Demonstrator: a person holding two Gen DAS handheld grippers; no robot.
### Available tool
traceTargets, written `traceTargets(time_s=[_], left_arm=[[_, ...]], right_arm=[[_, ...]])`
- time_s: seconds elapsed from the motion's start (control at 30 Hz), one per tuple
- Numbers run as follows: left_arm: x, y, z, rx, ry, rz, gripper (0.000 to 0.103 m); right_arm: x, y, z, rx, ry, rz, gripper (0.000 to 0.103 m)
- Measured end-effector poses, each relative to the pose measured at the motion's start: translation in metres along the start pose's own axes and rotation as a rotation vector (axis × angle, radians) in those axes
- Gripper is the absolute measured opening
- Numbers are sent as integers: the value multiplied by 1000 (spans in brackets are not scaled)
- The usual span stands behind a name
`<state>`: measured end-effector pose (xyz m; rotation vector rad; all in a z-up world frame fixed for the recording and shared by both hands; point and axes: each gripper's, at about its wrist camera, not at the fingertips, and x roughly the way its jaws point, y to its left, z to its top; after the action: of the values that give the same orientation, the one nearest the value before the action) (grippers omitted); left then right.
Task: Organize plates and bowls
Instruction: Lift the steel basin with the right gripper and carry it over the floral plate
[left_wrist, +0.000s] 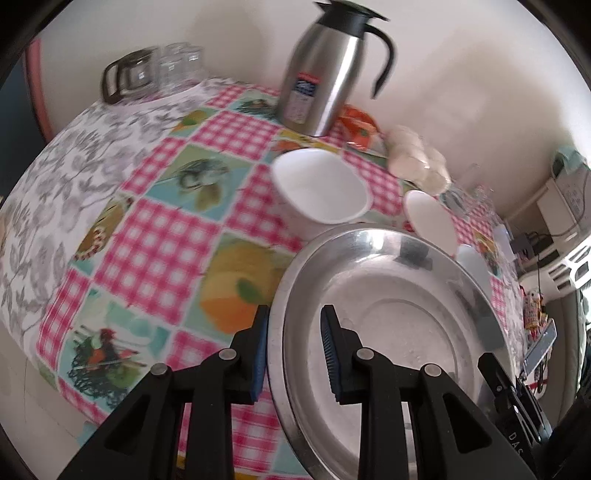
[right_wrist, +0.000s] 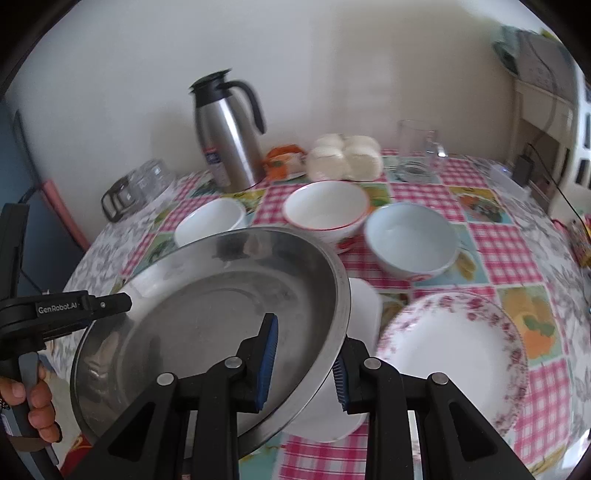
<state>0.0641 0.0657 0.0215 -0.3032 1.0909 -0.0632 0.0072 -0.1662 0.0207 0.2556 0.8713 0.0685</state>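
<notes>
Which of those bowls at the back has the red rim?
The middle bowl, just in front of the white buns. Its rim is edged in red; the white bowl to its left and the pale blue bowl to its right have plain rims.

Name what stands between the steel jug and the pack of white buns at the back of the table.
An orange packet lies between the steel jug and the pack of white buns, clearest in the right wrist view.

Soft, even daylight, fisheye bending and black vignette at the edges, motion blur on the steel thermos jug (left_wrist: 325, 70), dull glare along the round steel plate's (right_wrist: 207, 314) rim beyond the claw, faint shadows
</notes>
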Motion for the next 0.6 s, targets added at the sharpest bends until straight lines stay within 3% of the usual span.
traceTargets(time_s=[0.27, 0.47, 0.6], left_arm=[[11, -47, 4, 16, 20, -44, 28], [29, -55, 0, -31, 52, -84, 29], [34, -58, -5, -14, 36, -72, 29]], right_arm=[[-11, -45, 5, 95, -22, -54, 29], [-5, -66, 0, 127, 14, -81, 29], [0, -69, -3, 126, 28, -88, 29]])
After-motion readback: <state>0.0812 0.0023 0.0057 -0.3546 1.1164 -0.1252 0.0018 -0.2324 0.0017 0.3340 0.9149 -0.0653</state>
